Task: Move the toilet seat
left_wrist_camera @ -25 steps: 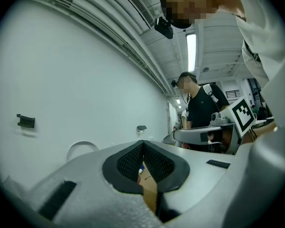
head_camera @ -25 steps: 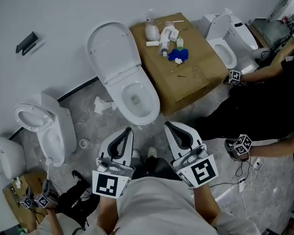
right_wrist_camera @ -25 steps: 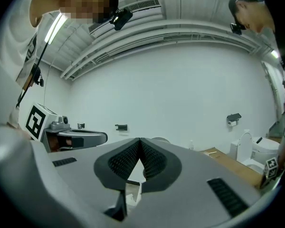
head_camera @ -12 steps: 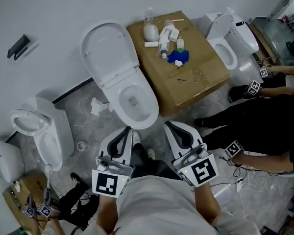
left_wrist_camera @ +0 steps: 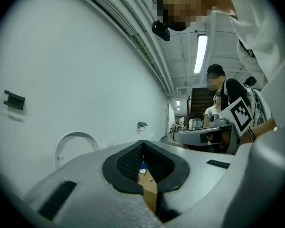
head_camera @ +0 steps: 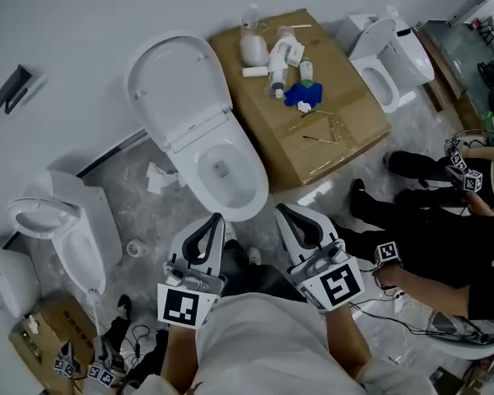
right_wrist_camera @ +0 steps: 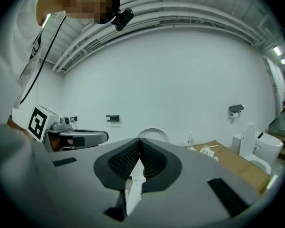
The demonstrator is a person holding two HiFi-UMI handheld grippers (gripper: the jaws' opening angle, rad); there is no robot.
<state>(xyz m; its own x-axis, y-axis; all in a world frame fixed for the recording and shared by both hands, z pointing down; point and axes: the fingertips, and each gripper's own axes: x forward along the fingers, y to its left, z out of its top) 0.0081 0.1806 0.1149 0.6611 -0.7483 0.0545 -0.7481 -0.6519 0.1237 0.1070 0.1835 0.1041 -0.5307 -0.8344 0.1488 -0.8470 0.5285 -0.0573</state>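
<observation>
Toilet seat [head_camera: 179,85] was glossy white, smooth. Cardboard box [head_camera: 346,134] was matt brown, paper-faced. Floor [head_camera: 140,189] looked like mottled grey stone with a slight sheen. Left claw [head_camera: 215,218] and right claw [head_camera: 280,210] had matt grey plastic shells and black ribbed pads [right_wrist_camera: 122,161].

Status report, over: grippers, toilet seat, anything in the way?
Left hand-held gripper, right hand-held gripper: shut, empty. Toilet ahead, lid up, untouched. Cardboard box beside it, not between.
</observation>
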